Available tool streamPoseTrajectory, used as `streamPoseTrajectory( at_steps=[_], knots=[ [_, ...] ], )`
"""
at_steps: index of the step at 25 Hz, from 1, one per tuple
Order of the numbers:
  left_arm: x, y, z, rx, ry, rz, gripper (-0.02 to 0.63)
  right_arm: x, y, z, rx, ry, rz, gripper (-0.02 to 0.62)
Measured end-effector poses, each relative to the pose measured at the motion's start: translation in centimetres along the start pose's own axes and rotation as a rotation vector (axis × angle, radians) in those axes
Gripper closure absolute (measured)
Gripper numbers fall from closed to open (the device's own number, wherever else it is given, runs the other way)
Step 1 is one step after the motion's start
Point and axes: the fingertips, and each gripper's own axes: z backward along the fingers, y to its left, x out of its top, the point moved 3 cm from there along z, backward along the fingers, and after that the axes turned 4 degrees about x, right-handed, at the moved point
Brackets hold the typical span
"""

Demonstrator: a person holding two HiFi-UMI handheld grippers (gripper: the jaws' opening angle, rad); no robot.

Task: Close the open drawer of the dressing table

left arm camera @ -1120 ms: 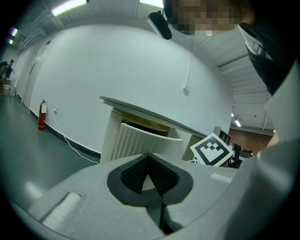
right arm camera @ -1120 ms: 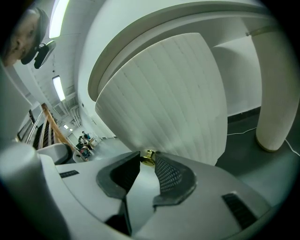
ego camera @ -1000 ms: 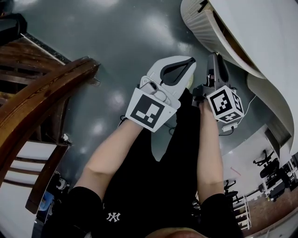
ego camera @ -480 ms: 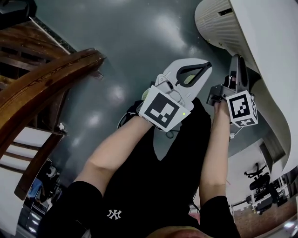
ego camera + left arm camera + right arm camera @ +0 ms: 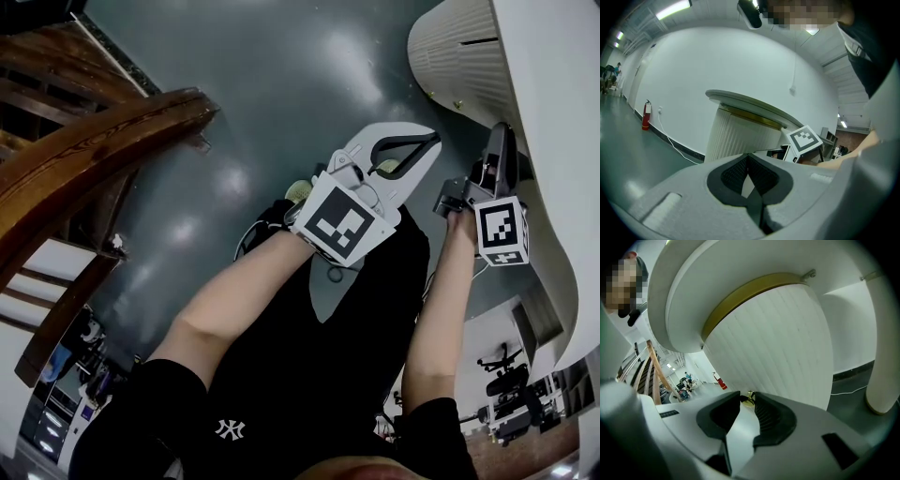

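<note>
My left gripper is squeezed closed. My right gripper is spread apart, a gold knob showing between its tips. The drawer is at the upper right, close by.

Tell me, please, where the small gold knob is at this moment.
In the right gripper view the gold knob sits low at centre on the dressing table's ribbed white front, just beyond the tips of the right gripper, whose jaws stand open.
</note>
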Motion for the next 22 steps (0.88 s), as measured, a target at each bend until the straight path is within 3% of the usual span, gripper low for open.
streamPoseTrajectory(
  at_steps=[9,17,22],
  knots=[
    [0.4,-0.1,0.1,0.009,-0.003,0.000,0.596,0.3,-0.2,-0.2,0.012,-0.015,-0.002,0.485],
    [1.6,-1.1,2.1,0.007,0.007,0.009,0.595,-0.3,0.4,1.0,-0.012,0.039,0.024,0.463],
    [3.1,-2.5,3.7,0.003,0.052,0.029,0.596,-0.8,2.2,4.1,-0.009,0.096,0.060,0.522]
  ],
)
